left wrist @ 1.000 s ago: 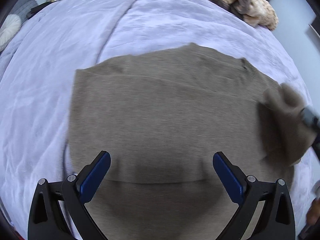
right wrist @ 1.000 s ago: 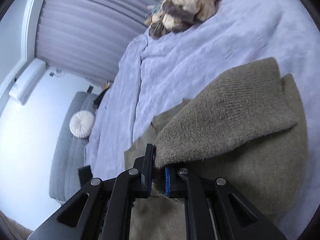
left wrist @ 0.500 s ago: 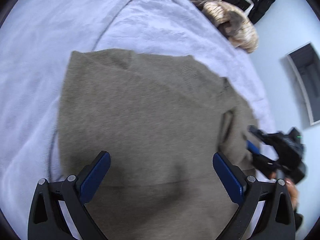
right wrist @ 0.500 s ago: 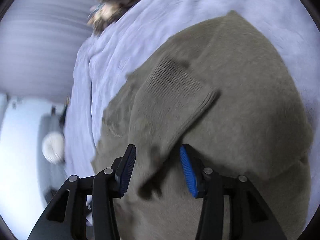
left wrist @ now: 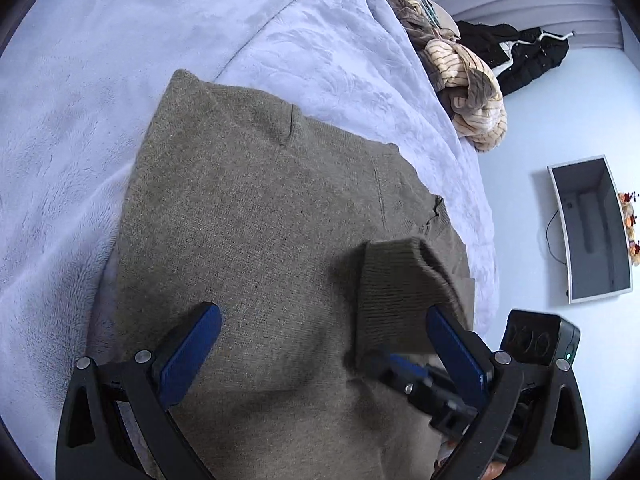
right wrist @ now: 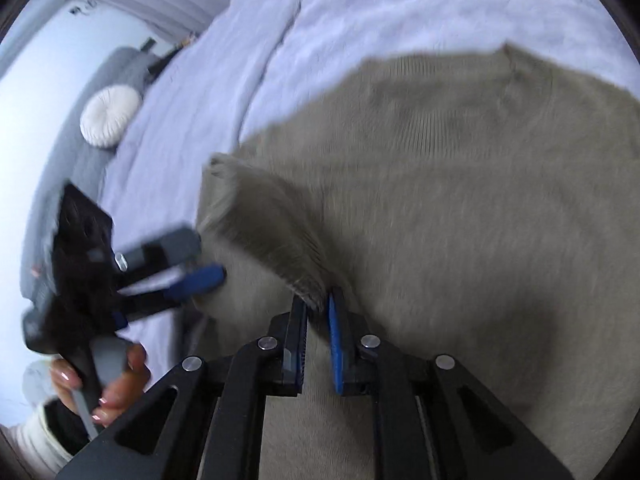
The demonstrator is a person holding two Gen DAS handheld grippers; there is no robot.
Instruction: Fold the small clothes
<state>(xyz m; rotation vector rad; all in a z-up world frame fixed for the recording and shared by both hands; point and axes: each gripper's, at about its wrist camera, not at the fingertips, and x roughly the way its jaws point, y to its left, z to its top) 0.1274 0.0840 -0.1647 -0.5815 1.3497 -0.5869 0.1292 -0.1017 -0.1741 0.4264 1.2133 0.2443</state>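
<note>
Sweater (left wrist: 256,240), olive-brown knit, lies spread on the lavender plush blanket (left wrist: 100,80) of the bed, reaching to the bed's right edge in the left wrist view.

In that view the left gripper (left wrist: 324,344) hovers over the sweater's near part with its blue pads set wide apart and nothing pinched between them. The ribbed sleeve cuff (left wrist: 396,280) is raised above the body of the sweater just inside the right pad, and the right gripper (left wrist: 404,364) reaches in below it, blurred. Only this view shows the heap of striped cream and brown clothes (left wrist: 468,92) at the bed's far right edge, the black jacket (left wrist: 516,52) on the floor behind it, and a grey open box (left wrist: 592,228) on the pale floor.

The right wrist view alone shows the grey sofa (right wrist: 80,120) with a round white cushion (right wrist: 110,116) past the bed's left edge, and a hand (right wrist: 116,384) in a cream sleeve holding the left gripper (right wrist: 200,276). Here the right gripper (right wrist: 318,320) has its jaws narrow and closing, with the cuff's (right wrist: 280,236) fuzzy edge between them; motion blur leaves it unclear whether the pads press the fabric.
</note>
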